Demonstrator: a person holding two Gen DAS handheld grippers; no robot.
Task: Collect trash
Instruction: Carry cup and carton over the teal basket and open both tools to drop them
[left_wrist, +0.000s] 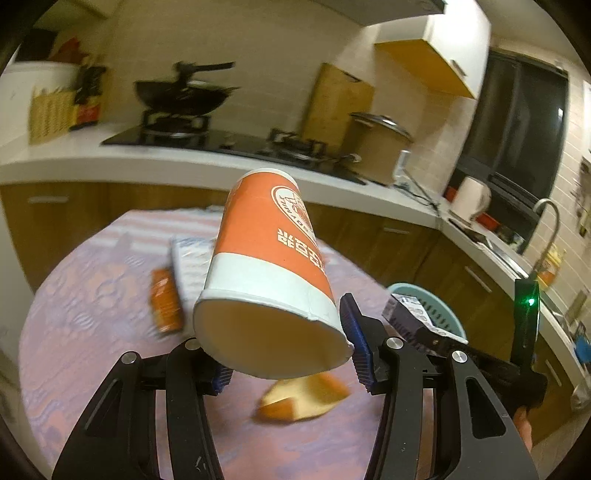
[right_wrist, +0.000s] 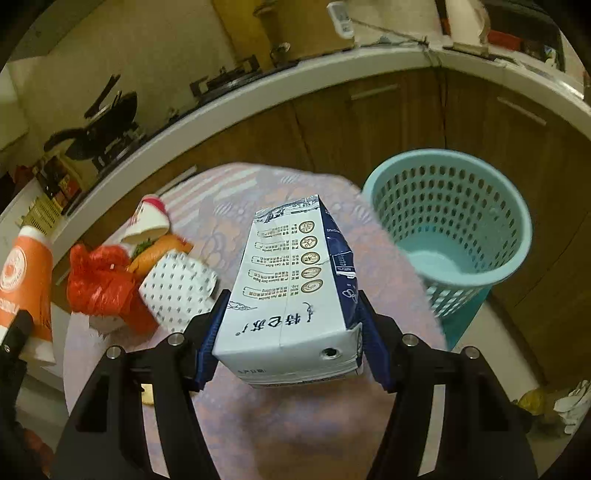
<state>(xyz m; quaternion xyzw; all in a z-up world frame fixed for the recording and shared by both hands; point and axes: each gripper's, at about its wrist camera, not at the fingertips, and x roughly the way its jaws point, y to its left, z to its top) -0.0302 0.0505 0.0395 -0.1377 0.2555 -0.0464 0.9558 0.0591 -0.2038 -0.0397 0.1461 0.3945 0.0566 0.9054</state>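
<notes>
My left gripper is shut on an orange and white paper cup, held above the round table with its open mouth toward the camera. The same cup shows at the left edge of the right wrist view. My right gripper is shut on a white and blue milk carton, held above the table. A light blue perforated trash basket stands off the table's right edge; its inside looks empty. The right gripper with the carton shows in the left wrist view in front of the basket.
On the patterned tablecloth lie a red plastic bag, a dotted paper cup, a red and white cup and an orange wrapper. An orange scrap lies below the left gripper. Kitchen counter and stove stand behind.
</notes>
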